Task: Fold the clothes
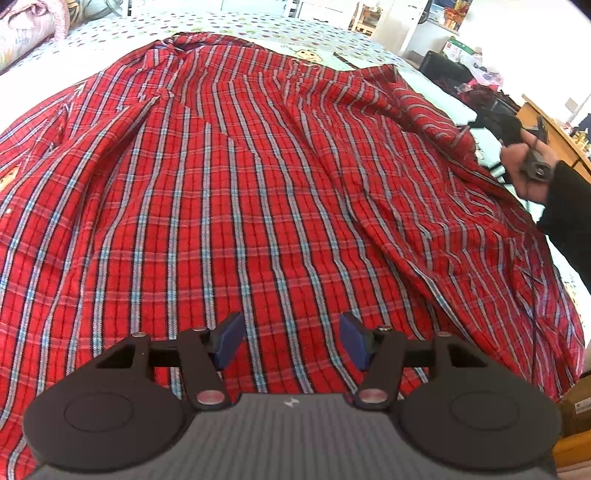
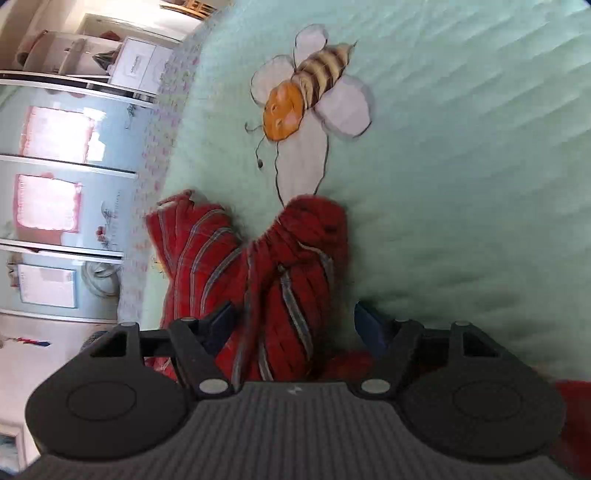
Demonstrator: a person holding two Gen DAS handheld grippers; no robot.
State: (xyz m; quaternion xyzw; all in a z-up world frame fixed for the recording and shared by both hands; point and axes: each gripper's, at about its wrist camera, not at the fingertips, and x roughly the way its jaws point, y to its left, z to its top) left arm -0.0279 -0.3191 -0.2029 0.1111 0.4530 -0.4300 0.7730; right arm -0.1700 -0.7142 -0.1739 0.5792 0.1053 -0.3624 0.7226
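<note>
– Where's the shirt [image 1: 258,192] sitting?

– Spread across the bed [image 1: 258,33], collar at the far end, hem nearest the left gripper [image 1: 291,338], which hovers over the near edge.

– And off to the right?

– The person's hand [image 1: 528,166] is at the shirt's right edge, with a table behind it.

– The right gripper [image 2: 295,325]?

– A bunched fold lies between its fingers, possibly touching the left one; hard to tell. Beyond it, a bee print [image 2: 310,85] on the bedcover.

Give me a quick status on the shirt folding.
Left gripper open over shirt. Right gripper open, bunched sleeve between its fingers. Shirt spread on bed, unfolded. Nothing in the way.
</note>
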